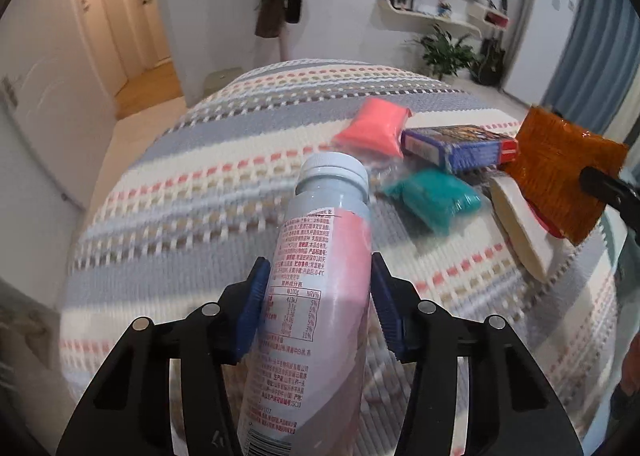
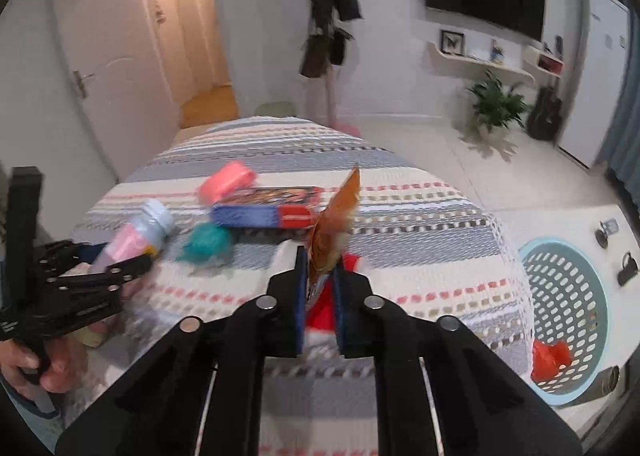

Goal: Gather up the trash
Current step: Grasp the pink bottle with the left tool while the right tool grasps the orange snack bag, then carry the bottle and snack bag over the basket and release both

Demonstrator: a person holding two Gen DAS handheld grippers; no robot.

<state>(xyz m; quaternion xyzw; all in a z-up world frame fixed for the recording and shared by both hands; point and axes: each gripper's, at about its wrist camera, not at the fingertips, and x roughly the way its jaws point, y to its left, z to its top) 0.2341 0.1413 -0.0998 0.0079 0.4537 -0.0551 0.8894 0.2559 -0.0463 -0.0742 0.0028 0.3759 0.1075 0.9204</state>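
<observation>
A pink and pale blue plastic bottle [image 1: 320, 276] with a white cap lies between the blue pads of my left gripper [image 1: 320, 288], which is shut on its body. The right wrist view shows the same bottle [image 2: 136, 236] in the left gripper [image 2: 108, 260], just above the bedspread. My right gripper [image 2: 320, 288] is shut on an orange crinkled wrapper [image 2: 334, 223] that stands up out of its jaws. In the left wrist view this wrapper [image 1: 560, 175] hangs at the right edge.
On the striped bedspread [image 1: 200, 215] lie a pink packet [image 1: 374, 127], a blue box [image 1: 460, 145], a teal packet [image 1: 436, 195] and a cream-coloured object [image 1: 520, 223]. A pale blue perforated basket [image 2: 560, 243] with red trash [image 2: 550, 356] stands on the floor, right of the bed.
</observation>
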